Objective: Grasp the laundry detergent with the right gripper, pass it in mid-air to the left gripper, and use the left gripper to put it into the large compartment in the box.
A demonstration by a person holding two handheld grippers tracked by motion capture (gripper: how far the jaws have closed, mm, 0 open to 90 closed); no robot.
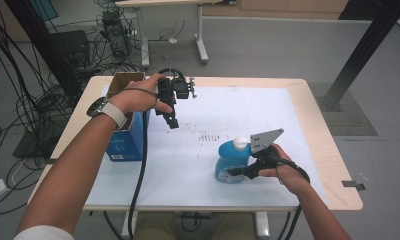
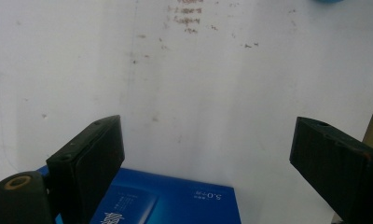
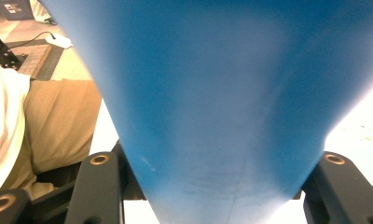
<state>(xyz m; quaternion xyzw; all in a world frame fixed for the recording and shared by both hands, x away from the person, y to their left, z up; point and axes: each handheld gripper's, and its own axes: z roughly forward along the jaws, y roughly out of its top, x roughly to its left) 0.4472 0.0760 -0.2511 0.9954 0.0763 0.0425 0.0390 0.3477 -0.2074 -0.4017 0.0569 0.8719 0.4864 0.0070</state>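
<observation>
right gripper (image 1: 238, 172) at the near right is clamped on the blue bottle (image 1: 232, 162), standing upright; smooth plastic, probably slippery, best gripped low. left gripper (image 1: 172, 120) hovers far left, fingers apart, above the box (image 1: 125, 142).

A light wooden bench (image 1: 315, 120) carries a white sheet (image 1: 248, 110) over most of its top. On the sheet stand a blue bottle with a white cap (image 1: 231, 160) toward the right and an open blue carton (image 1: 124, 137) at the left edge.
</observation>
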